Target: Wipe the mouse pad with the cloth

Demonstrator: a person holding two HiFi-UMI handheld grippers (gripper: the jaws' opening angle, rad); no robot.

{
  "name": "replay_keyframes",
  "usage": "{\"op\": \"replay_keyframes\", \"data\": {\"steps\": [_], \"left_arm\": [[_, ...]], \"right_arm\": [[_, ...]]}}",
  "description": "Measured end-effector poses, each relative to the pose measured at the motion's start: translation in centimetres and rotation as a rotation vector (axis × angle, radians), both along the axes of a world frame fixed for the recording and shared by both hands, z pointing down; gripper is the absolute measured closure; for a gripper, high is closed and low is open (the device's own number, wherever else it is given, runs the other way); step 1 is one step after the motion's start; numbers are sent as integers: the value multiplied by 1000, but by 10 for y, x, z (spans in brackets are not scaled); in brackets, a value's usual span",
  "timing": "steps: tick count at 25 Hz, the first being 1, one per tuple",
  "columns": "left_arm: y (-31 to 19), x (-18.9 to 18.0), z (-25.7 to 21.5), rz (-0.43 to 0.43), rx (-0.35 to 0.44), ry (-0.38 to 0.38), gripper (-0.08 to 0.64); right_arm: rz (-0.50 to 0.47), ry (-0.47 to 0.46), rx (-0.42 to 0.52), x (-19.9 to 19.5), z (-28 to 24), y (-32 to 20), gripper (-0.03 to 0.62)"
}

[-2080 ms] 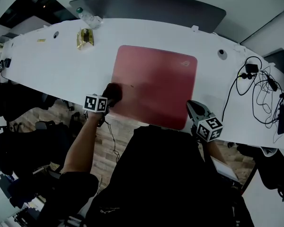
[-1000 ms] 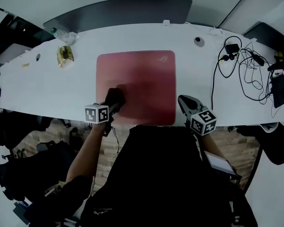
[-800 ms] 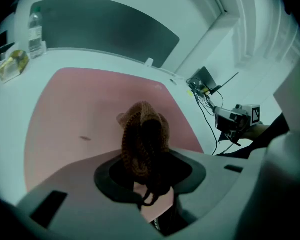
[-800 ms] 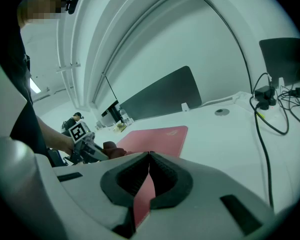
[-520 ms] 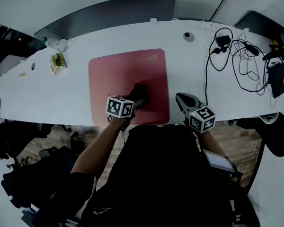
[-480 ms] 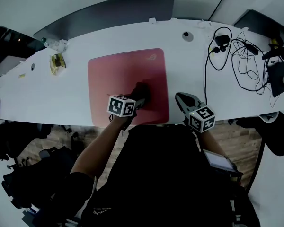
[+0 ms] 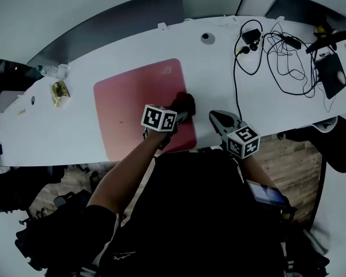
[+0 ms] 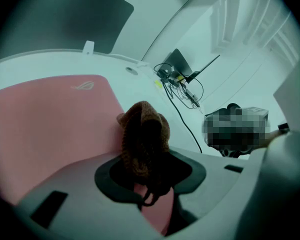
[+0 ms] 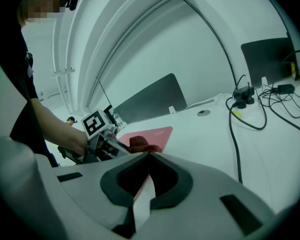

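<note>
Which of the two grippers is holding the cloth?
The left gripper, shut on the brown cloth over the pink mouse pad; the right gripper holds nothing.

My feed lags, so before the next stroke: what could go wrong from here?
1. The cloth, clamped in the left gripper, sits at the right edge of the mouse pad; a stroke further right would likely leave the pad.
2. The right gripper, jaws shut and empty, is off the pad, so nothing pins it and it may slide.
</note>
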State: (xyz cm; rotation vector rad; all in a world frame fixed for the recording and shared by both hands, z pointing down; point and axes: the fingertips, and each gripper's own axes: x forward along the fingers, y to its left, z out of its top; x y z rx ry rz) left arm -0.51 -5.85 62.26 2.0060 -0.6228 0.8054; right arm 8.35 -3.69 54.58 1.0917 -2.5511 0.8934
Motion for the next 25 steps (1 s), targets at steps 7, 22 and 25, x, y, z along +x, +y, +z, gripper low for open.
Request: {"op": "replay_keyframes", "data": {"steps": [7, 22, 25], "left_arm": [[-2, 4, 17, 5, -14, -69, 422], [-3, -68, 19, -106, -14, -114, 422], [-1, -90, 19, -126, -12, -127, 422]], "right_arm": [[27, -3, -2, 13, 2, 2, 566], [-24, 8, -2, -16, 3, -2, 566], [-37, 11, -1, -26, 2, -3, 566]]}}
